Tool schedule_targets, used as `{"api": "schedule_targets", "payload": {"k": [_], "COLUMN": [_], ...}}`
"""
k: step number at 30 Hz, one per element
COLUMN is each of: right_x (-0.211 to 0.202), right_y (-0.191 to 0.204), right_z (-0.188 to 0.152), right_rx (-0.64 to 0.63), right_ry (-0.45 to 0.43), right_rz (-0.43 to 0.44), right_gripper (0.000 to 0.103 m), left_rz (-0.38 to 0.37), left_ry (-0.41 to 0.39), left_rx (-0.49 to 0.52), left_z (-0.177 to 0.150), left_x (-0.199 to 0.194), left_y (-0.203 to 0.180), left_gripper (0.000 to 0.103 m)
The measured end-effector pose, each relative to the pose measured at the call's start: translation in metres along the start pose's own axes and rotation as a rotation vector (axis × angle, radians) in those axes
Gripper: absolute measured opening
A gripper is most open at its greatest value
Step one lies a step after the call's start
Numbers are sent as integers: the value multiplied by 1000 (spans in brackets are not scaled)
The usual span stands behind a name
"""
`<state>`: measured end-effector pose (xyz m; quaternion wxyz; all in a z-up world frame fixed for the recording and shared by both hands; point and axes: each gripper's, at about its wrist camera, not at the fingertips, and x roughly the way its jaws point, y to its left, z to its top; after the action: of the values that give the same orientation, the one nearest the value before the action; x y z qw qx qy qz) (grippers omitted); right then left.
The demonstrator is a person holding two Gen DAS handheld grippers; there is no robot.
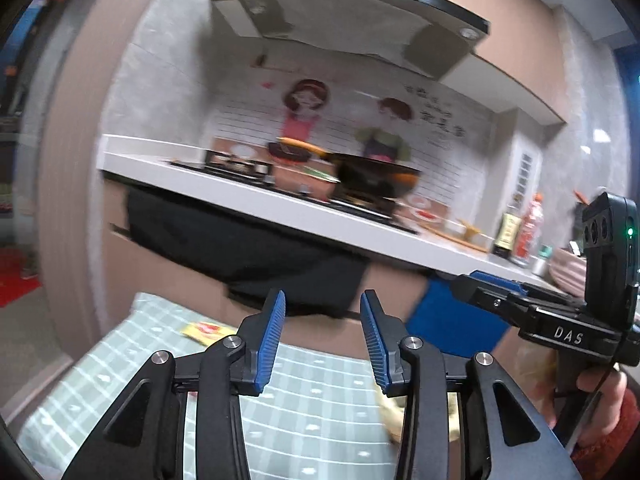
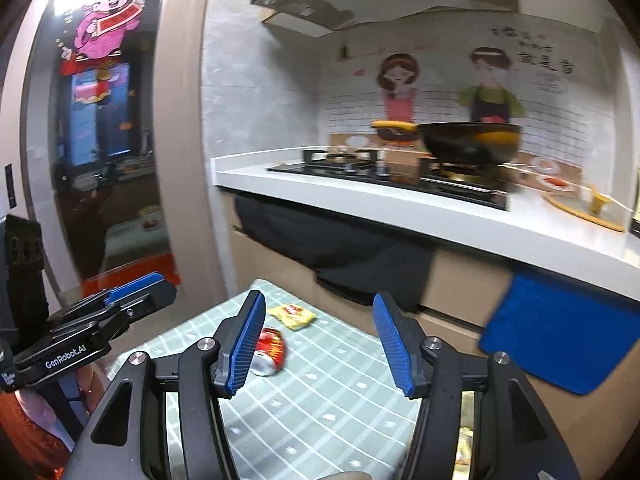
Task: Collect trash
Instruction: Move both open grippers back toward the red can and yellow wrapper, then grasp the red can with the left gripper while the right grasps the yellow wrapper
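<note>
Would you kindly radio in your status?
Left gripper, right gripper open, empty. Crushed red can, yellow wrapper on checked tablecloth. Nothing blocking.

Table cloth (image 2: 320, 400): pale green, white grid lines, small white motifs.
Crushed can (image 2: 270, 350): red, silver end.
Wrapper (image 2: 291, 315): yellow, red mark.
Left gripper (image 1: 322, 340) and right gripper (image 2: 318, 344): black frames, blue ribbed pads.
Counter (image 2: 400, 204): white.
Hob (image 2: 380, 176): black.
Wok (image 2: 468, 144): black.
Cloth (image 2: 340, 248) over cabinet front: black.
Towel (image 2: 560, 332): bright blue.
Splashback (image 2: 440, 92): white tile lines, cartoon pair in pink and green.
Door sticker (image 2: 104, 28): pink figure, red trim.
</note>
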<state>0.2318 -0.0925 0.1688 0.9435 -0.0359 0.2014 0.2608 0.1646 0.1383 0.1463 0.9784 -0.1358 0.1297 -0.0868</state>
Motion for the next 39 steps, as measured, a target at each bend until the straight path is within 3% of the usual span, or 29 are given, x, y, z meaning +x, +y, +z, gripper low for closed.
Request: {"api": "schedule_targets", "payload": {"k": [9, 12, 15, 21, 27, 33, 39], "right_x": [111, 155, 198, 271, 318, 350, 374], "right_y": [43, 42, 36, 8, -13, -33, -34], "right_z": [-1, -7, -13, -25, -51, -82, -94], "right_rx": [-111, -119, -106, -45, -65, 16, 30], "right_ry": [46, 75, 114, 195, 251, 317, 336], "right_rz": [-27, -28, -19, 30, 31, 40, 75], "right_gripper": [55, 55, 55, 55, 55, 55, 55], "left_rz": [172, 204, 167, 3, -6, -36, -69], "left_ry": [69, 153, 241, 464, 614, 704, 711], "left_rx": [-45, -80, -135, -221, -303, -320, -428], "left_z": [-12, -28, -50, -108, -148, -173, -181], "left_x": [41, 79, 112, 203, 271, 303, 319], "left_y": [106, 144, 169, 211, 237, 232, 228], "left_gripper": [41, 41, 41, 41, 41, 43, 39]}}
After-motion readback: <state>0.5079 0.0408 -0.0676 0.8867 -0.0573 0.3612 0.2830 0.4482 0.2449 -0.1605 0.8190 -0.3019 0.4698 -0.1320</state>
